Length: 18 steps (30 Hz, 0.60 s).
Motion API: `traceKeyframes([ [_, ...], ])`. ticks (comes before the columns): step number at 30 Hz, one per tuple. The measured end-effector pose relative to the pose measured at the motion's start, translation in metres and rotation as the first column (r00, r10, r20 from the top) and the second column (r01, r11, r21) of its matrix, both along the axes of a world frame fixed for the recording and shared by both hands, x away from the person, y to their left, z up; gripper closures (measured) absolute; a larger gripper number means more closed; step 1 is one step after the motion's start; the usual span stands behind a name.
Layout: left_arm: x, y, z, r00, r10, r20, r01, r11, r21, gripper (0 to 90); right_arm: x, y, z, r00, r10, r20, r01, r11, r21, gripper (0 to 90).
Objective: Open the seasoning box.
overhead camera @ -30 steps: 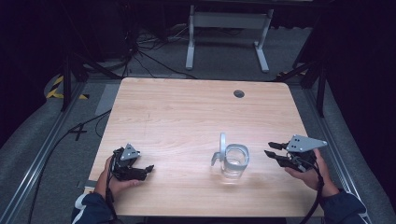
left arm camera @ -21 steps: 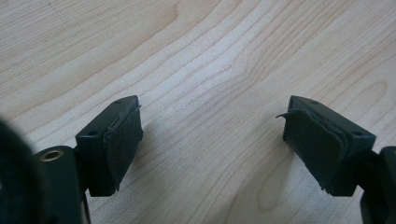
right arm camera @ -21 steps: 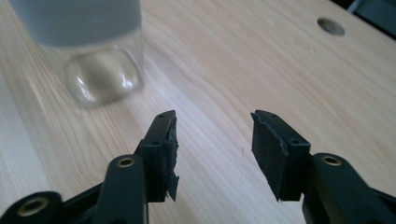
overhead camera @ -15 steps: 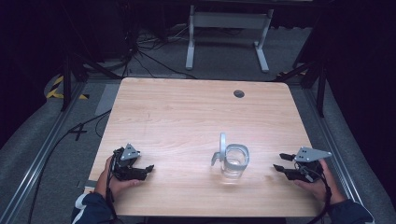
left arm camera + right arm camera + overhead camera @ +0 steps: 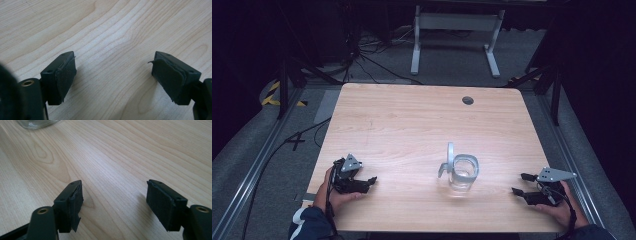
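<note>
Table (image 5: 412, 125) of pale wood grain carries everything here, and most of it lies bare, which leaves both hands free room on either side of the one thing standing on it. That thing is a clear glass mug (image 5: 462, 172), upright right of the middle and near the person's edge, its handle turned toward the left and back. It stands untouched, much nearer the right gripper (image 5: 522, 184) than the left gripper (image 5: 371, 180), so the right hand seems the likelier one to take it. The right gripper rests low near the table's right edge with its fingers (image 5: 72, 202) spread wide and nothing between them, pointing toward the mug, whose base (image 5: 37, 123) sits at the top left of the right gripper view. The left gripper lies well apart at the near left, its fingers (image 5: 63, 77) likewise parted over bare wood, apparently parked out of the way.
</note>
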<state>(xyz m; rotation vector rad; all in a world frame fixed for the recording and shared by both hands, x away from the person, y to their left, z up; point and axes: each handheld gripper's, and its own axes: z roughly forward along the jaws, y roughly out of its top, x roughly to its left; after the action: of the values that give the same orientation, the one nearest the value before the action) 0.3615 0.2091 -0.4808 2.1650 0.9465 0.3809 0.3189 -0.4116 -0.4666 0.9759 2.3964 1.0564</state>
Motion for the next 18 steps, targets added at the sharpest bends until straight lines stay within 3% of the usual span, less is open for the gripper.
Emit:
traceKeyframes([
  [18, 0.0016, 0.0004, 0.0004, 0.9999, -0.010, 0.010, 0.009, 0.9999, 0.010, 19.7, 0.0014, 0.0005, -0.0002, 1.0000, 0.007, 0.001, -0.007, 1.0000, 0.000, 28.1],
])
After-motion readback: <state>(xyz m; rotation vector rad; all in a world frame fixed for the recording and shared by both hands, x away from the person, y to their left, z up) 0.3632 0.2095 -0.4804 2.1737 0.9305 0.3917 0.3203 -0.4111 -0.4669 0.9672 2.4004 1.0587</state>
